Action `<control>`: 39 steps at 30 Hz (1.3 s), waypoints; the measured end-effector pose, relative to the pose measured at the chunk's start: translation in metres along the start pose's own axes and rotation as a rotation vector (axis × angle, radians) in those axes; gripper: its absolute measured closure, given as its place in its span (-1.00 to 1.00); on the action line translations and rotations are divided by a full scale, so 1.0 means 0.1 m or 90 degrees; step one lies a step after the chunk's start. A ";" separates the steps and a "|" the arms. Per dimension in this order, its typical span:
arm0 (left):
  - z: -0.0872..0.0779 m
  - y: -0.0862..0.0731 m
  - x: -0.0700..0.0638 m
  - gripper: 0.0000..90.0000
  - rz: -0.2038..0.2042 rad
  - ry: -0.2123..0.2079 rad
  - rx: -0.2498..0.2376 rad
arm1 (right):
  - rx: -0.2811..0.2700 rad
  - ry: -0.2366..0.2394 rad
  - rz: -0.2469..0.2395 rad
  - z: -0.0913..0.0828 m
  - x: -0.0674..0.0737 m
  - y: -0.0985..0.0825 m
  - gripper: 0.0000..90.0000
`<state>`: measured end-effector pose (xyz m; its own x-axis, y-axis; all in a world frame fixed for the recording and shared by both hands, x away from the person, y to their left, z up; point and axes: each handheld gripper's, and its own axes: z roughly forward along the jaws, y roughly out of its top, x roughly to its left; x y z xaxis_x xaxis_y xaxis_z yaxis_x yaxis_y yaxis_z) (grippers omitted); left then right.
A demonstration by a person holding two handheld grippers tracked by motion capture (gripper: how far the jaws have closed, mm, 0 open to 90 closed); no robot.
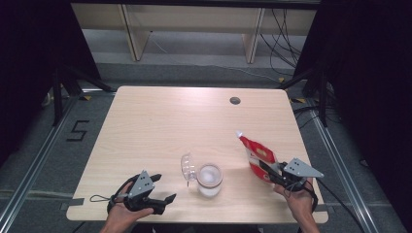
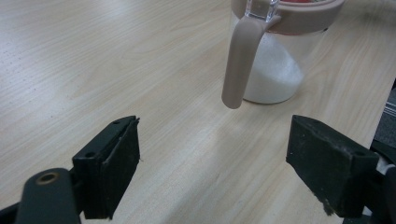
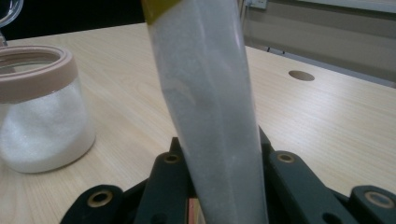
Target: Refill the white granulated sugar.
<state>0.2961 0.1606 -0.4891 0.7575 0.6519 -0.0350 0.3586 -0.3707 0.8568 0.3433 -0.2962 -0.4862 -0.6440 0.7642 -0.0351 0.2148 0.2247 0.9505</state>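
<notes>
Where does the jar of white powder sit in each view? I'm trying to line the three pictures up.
High view: jar at bottom centre, lid open.
Left gripper view: top right, beyond the open jaws.
Right gripper view: left edge, beside the gripped pouch.
Shared landmark: the jar's pinkish rim.

Far half of the table lies bare wood; you can sweep either hand there, minding only the small round hole near the far edge.

Near the middle of the front half, the jar stands upright with its clear lid swung open to its left. The lid and the hanging strap block the direct line from your left gripper, whose jaws gape just short of it.

Your right gripper clamps the red pouch, which juts up and toward the table's middle. An open lane runs between pouch and jar.
</notes>
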 end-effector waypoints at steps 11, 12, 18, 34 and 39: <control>0.00 0.00 0.00 -0.62 -0.004 0.002 0.000 | 0.010 -0.002 0.023 -0.07 0.00 -0.01 0.70; 0.00 0.00 0.00 -0.62 -0.003 0.001 0.000 | 0.010 0.000 0.018 -0.07 -0.02 -0.02 0.70; 0.00 0.00 0.00 -0.62 -0.004 0.002 -0.001 | 0.006 -0.008 0.049 -0.11 -0.03 -0.04 0.70; 0.00 0.01 0.01 -0.62 0.014 0.008 0.010 | 0.003 -0.007 0.050 -0.14 -0.07 -0.08 0.70; 0.01 0.00 0.00 -0.62 0.001 0.006 0.003 | 0.012 -0.011 0.056 -0.16 -0.06 -0.08 0.69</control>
<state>0.2963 0.1600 -0.4893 0.7529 0.6576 -0.0287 0.3601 -0.3750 0.8542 0.3335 -0.3124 -0.4888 -0.6091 0.7920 0.0422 0.2832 0.1675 0.9443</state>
